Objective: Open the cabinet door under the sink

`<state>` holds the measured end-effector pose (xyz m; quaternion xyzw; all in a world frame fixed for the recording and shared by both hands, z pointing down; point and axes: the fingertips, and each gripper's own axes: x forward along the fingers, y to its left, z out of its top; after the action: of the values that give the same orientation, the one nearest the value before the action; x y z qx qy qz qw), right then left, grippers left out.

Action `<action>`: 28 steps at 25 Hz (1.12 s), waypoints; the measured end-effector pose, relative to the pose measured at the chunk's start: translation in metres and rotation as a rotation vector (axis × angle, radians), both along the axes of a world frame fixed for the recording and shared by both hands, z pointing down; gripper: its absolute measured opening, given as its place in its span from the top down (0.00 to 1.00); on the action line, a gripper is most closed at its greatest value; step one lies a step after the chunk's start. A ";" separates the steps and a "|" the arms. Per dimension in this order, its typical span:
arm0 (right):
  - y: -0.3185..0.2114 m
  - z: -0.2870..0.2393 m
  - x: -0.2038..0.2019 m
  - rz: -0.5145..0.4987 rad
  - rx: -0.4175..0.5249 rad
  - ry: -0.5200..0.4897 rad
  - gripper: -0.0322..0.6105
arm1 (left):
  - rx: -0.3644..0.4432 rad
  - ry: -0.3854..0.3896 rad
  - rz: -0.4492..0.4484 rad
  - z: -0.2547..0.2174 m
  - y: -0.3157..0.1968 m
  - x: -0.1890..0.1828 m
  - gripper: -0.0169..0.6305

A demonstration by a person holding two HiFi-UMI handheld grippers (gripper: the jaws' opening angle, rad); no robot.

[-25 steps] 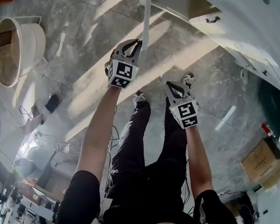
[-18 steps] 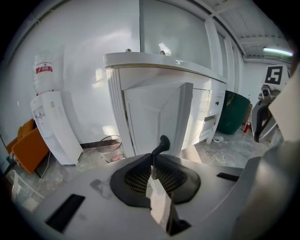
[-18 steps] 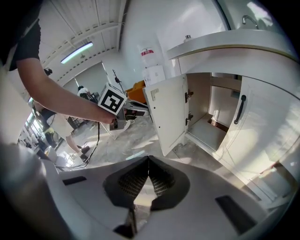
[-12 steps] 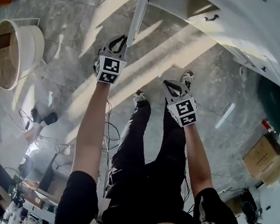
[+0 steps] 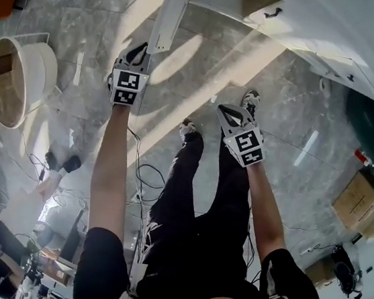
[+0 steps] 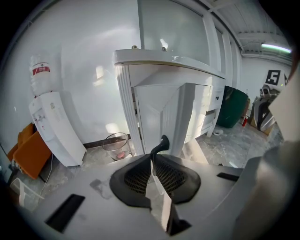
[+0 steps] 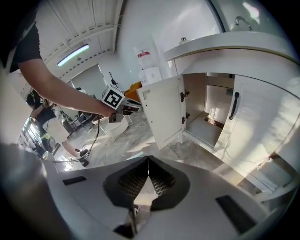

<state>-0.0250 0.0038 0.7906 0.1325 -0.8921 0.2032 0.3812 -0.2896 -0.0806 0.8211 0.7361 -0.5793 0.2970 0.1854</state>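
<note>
The white cabinet door (image 5: 170,11) under the sink stands swung open; in the right gripper view the door (image 7: 161,112) shows beside the bare cabinet inside (image 7: 206,119). My left gripper (image 5: 139,50) is shut on the door's black handle (image 6: 161,143), which sticks up out of the closed left gripper (image 6: 152,163). My right gripper (image 5: 229,112) hangs over the floor in front of the vanity, apart from it. The right gripper (image 7: 148,169) is shut with nothing in it. A second door (image 7: 253,126) with a black handle (image 7: 233,106) stays closed.
A water dispenser (image 6: 52,129) and a clear bin (image 6: 116,144) stand left of the vanity (image 6: 164,58). A green bin (image 6: 233,106) stands right of it. A round white tub (image 5: 21,71), cables (image 5: 145,174) and a cardboard box (image 5: 363,201) lie on the stone floor.
My left gripper has moved left and away with the handle, swinging the door wider open. The right gripper has barely moved.
</note>
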 end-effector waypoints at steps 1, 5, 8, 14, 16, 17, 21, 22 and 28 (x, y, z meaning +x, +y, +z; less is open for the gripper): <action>0.001 0.000 0.002 0.006 -0.001 0.005 0.86 | 0.001 -0.003 -0.008 -0.001 0.001 -0.004 0.92; 0.002 -0.003 0.008 0.022 0.007 0.014 0.86 | 0.015 0.011 -0.035 -0.007 0.010 -0.008 0.92; 0.005 -0.013 0.008 0.033 0.021 0.008 0.86 | 0.008 0.020 -0.024 -0.012 0.020 0.003 0.92; 0.010 -0.053 -0.006 0.030 0.053 -0.014 0.86 | -0.029 0.069 -0.037 -0.039 0.049 0.027 0.92; 0.012 -0.070 -0.009 0.025 0.058 -0.024 0.86 | -0.026 0.050 -0.019 -0.052 0.060 0.032 0.92; 0.012 -0.078 -0.009 0.024 0.059 -0.028 0.86 | -0.021 0.049 -0.012 -0.061 0.065 0.036 0.92; 0.014 -0.112 -0.003 0.039 0.076 -0.027 0.86 | 0.006 0.084 -0.006 -0.108 0.078 0.056 0.92; 0.015 -0.121 -0.001 0.046 0.081 -0.026 0.86 | 0.014 0.088 -0.008 -0.121 0.080 0.061 0.92; 0.033 -0.168 0.011 0.062 0.103 -0.019 0.86 | 0.064 0.119 0.001 -0.199 0.100 0.094 0.92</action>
<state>-0.0138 0.0372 0.6223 0.1775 -0.9005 0.1698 0.3589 -0.1957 0.0197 0.6223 0.7583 -0.5761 0.2340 0.1958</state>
